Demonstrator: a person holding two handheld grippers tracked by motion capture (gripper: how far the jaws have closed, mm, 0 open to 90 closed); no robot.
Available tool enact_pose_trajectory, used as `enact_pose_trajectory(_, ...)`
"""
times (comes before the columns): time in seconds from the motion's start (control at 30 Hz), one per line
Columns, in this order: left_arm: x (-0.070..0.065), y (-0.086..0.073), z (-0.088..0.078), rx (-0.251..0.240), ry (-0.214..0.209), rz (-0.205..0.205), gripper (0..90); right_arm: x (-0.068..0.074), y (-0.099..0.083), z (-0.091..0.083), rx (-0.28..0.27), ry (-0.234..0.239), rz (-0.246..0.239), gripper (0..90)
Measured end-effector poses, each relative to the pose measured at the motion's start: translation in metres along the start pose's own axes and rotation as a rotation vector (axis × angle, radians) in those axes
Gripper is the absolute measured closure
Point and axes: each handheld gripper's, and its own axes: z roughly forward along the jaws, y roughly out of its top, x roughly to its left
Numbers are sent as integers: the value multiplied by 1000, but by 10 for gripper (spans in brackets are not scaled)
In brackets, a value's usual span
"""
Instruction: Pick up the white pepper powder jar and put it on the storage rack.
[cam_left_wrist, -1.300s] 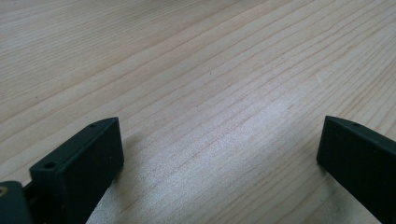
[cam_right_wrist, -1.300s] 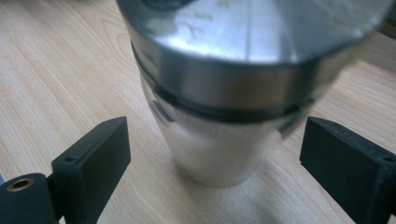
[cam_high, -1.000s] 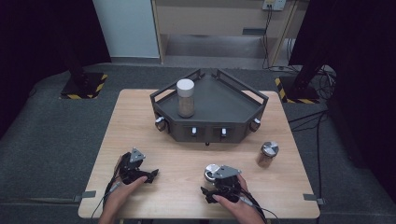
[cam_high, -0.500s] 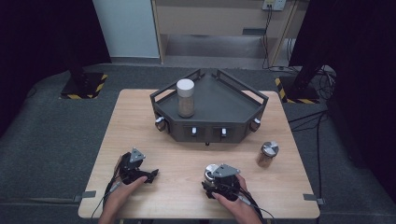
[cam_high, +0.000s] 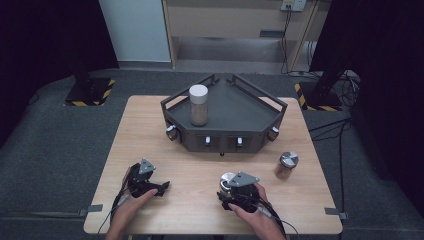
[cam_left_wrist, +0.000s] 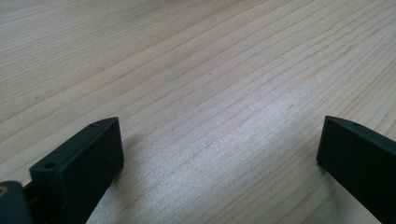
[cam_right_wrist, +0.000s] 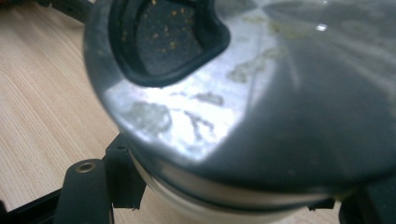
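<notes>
My left gripper (cam_high: 161, 187) rests low on the wooden table (cam_high: 150, 130) near its front left. In the left gripper view its jaws stand wide apart over bare wood, so the left gripper (cam_left_wrist: 219, 135) is open with nothing between them. My right gripper (cam_high: 228, 189) sits at the front centre, shut on a small jar with a silver lid (cam_high: 227, 179). In the right gripper view that jar's lid (cam_right_wrist: 261, 107) is very close, with a black-rimmed opening (cam_right_wrist: 163, 37) in it, and a black finger (cam_right_wrist: 122, 173) presses its side.
A dark grey angular tray (cam_high: 250, 107) stands at the back of the table with a tall white-capped jar (cam_high: 198, 105) of brown contents on it. Another small metal-lidded jar (cam_high: 286, 165) stands at the right. Black stands flank the table on the floor.
</notes>
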Motion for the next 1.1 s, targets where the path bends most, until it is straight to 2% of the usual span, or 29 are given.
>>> enact_pose_trajectory(0.43, 0, 0, 0, 0, 0, 1, 0, -5, 22, -11, -3, -5, -12, 312)
enact_pose_trajectory(0.63, 0, 0, 0, 0, 0, 0, 0, -9, 31, -16, -11, -5, 1, 312)
enact_pose_trajectory(1.1, 0, 0, 0, 1, 0, 1, 0, -16, 57, -30, -19, -36, -10, 313)
